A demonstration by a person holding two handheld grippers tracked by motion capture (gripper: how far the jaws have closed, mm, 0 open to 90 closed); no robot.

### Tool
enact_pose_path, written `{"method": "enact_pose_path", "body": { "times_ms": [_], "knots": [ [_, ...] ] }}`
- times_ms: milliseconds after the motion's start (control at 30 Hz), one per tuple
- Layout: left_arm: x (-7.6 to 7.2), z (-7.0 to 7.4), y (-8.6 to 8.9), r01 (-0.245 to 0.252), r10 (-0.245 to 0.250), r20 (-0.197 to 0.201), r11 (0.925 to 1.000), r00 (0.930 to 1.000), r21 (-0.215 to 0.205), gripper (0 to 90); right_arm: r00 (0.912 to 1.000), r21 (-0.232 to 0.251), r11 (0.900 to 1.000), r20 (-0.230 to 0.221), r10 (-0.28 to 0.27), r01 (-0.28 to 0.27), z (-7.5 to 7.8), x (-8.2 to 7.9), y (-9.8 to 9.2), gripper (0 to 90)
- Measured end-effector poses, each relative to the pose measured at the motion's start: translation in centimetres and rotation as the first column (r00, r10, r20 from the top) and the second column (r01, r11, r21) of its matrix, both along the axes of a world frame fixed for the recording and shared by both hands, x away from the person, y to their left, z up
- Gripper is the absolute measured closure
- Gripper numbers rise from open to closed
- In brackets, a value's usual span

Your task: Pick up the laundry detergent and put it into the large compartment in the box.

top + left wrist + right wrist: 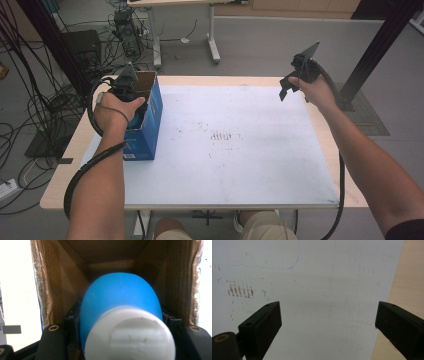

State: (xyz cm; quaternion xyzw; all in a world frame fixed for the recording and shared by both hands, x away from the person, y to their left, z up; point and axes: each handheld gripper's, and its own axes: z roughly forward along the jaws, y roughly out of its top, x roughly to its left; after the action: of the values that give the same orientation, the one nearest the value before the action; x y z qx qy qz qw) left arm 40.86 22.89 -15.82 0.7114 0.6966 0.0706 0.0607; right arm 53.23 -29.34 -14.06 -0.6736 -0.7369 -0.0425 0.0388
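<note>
- Gripping a blue bottle (120,297) with a white cap (130,335), the left hand-held gripper (125,87) has its jaws pressed against the bottle's two sides, closed as far as the bottle's body lets them.
- The bottle sits in the mouth of an open cardboard box (147,117), cap end toward the gripper's camera and rounded blue body pointing into the box.
- In the left gripper view, brown cardboard walls (62,285) frame the bottle on both sides and above, and the box's far inner wall shows behind it.
- The box has blue printed outer sides and stands on the counter (240,150) at about 9 o'clock from the counter's middle, close to its left edge.
- The person's left hand (115,112) wraps the gripper right over the box's open top, and a black cable loops down along the forearm.
- The right hand-held gripper (295,80) hangs in the air at about 2 o'clock from the counter's middle, near the far right corner, well apart from the box.
- Its jaws stand wide apart with nothing between them.
- In the right gripper view, both black jaws frame a bare stretch of the white mat (324,302), with reddish smudges (240,291) at about 10 o'clock and the wooden edge (409,277) of the counter at 3 o'clock.
</note>
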Motion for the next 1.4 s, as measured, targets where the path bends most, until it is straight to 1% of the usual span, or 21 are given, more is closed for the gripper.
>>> {"method": "enact_pose_path", "body": {
  "times_ms": [433, 1000, 1067, 1133, 1400],
  "knots": [
    [0.04, -0.02, -0.03, 0.002, -0.002, 0.000, 1.0000, 1.0000, -0.001, 37.1, 1.0000, -0.001, 1.000, -0.001, -0.001, 0.001, 0.11, -0.08, -0.09, 6.8],
    [0.15, 0.07, 0.05, 0.000, 0.000, -0.009, 1.0000, 1.0000, -0.004, 37.0, 1.0000, 0.003, 1.000, -0.001, 0.003, -0.003, 0.05, -0.04, -0.16, 6.8],
    [0.17, 0.08, 0.11, -0.002, 0.001, -0.009, 1.0000, 1.0000, -0.007, 36.9, 1.0000, 0.004, 1.000, -0.001, 0.002, -0.002, 0.04, -0.04, -0.22, 6.8],
    [0.24, 0.09, 0.32, -0.004, 0.004, -0.013, 0.9998, 0.9999, -0.021, 36.8, 1.0000, 0.003, 1.000, 0.000, 0.002, -0.002, 0.03, -0.05, -0.22, 6.8],
    [-0.25, 0.47, 0.82, -0.021, 0.021, -0.002, 0.9994, 0.9998, -0.028, 33.6, 1.0000, 0.006, 1.000, -0.005, 0.004, -0.004, -0.16, -0.02, -0.17, 6.8]
  ]
}}
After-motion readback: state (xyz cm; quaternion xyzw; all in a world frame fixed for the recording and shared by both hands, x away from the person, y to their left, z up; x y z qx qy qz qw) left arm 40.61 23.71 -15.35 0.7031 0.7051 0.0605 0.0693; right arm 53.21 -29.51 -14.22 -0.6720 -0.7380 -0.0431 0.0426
